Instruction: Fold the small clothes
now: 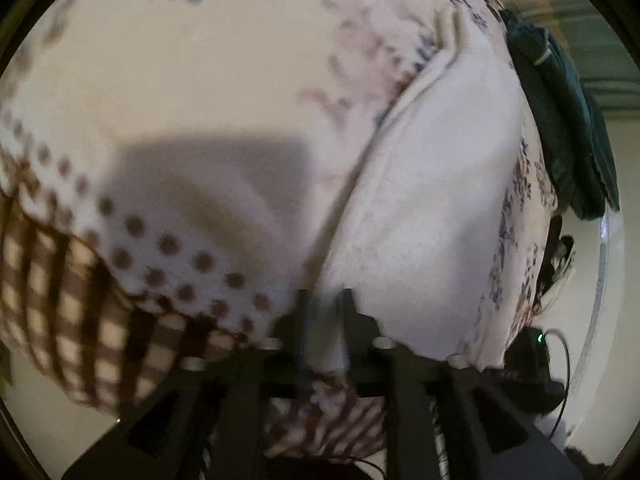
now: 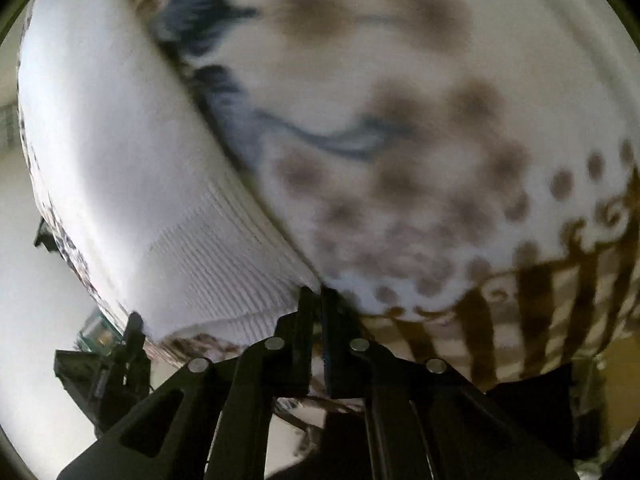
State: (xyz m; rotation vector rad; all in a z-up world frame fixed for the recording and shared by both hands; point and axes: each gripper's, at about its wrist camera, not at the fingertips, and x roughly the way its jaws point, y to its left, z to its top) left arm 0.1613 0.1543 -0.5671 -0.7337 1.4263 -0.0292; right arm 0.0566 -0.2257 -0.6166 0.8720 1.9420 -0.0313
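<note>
A white garment with a ribbed knit hem lies on a cream bedsheet printed with brown dots, flowers and checks. My left gripper is shut on the garment's edge, white cloth showing between its fingers. My right gripper is shut on the garment's ribbed corner, right at the line where the garment meets the sheet. Both views are very close and blurred.
A dark green cloth lies past the far right edge of the sheet. A black device with a green light and cable sits at the right. The other gripper's black frame shows at lower left.
</note>
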